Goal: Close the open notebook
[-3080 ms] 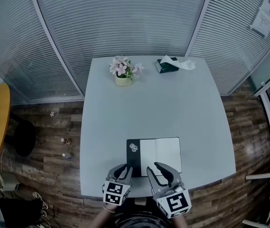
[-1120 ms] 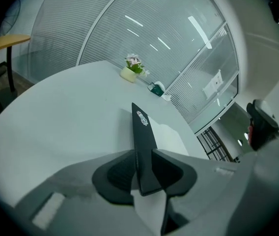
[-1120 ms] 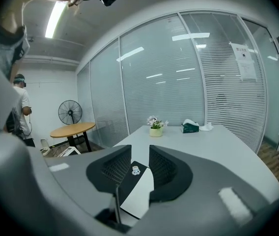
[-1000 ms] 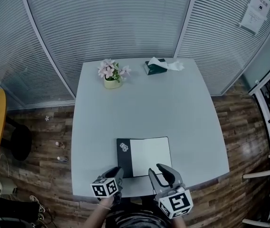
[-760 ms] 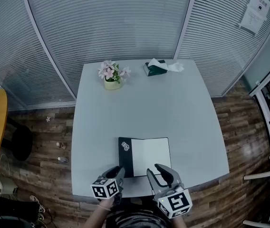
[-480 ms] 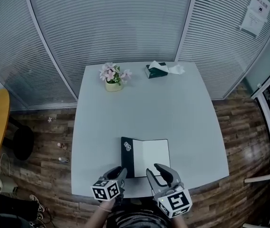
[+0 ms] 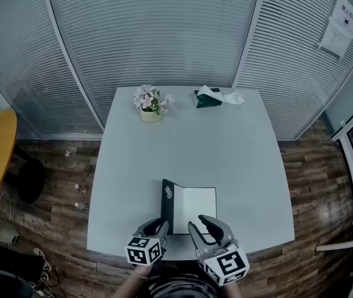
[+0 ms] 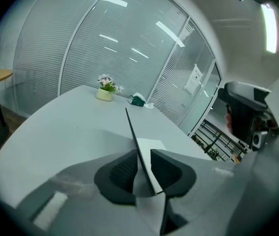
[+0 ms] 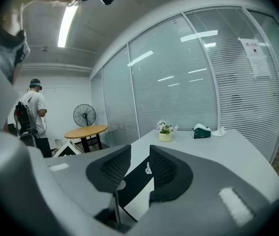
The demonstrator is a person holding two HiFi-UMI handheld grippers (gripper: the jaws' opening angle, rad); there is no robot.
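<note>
The notebook's (image 7: 196, 211) dark cover (image 7: 167, 205) is held nearly upright at the table's (image 7: 183, 148) near edge, clamped in the left gripper's (image 7: 159, 226) jaws, which have just been closing. The right gripper's (image 7: 200, 223) jaws are kept apart, empty. If pinched loosely, the cover could be dropped back open.

Wide free table (image 7: 226, 160) lies between the notebook (image 7: 198, 208) and the far edge, where a flowerpot (image 7: 151, 114) and a tissue box (image 7: 206, 99) stand apart. The upright cover (image 7: 168, 203) bars a sideways pass there.
</note>
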